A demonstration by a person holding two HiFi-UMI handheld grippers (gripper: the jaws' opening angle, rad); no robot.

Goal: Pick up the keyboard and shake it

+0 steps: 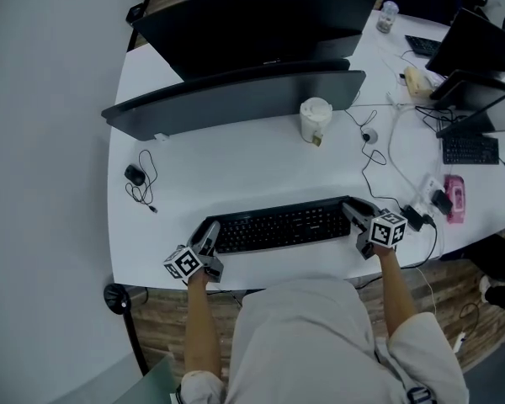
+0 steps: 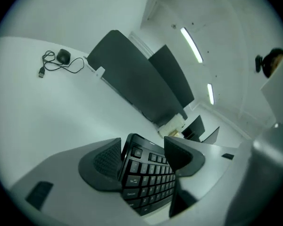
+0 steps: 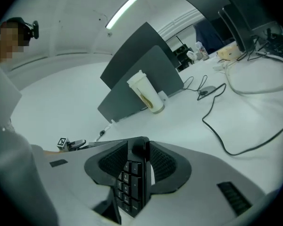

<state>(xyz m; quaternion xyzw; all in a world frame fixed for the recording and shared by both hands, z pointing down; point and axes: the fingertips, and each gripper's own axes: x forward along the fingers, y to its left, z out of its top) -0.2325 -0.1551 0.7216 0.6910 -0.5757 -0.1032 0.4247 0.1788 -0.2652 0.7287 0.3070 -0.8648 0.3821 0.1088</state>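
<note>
Nothing here can be read. The keys of the keyboard (image 1: 278,225) bear pale legends, but they are too small and blurred to make out in any view. The cubes on the left gripper (image 1: 209,242) and the right gripper (image 1: 355,215) carry only black-and-white square patterns.

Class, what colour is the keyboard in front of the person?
Black, keys and frame alike. The head view shows the keyboard best.

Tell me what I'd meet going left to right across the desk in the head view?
mouse → left gripper → keyboard → right gripper → pink packet
</note>
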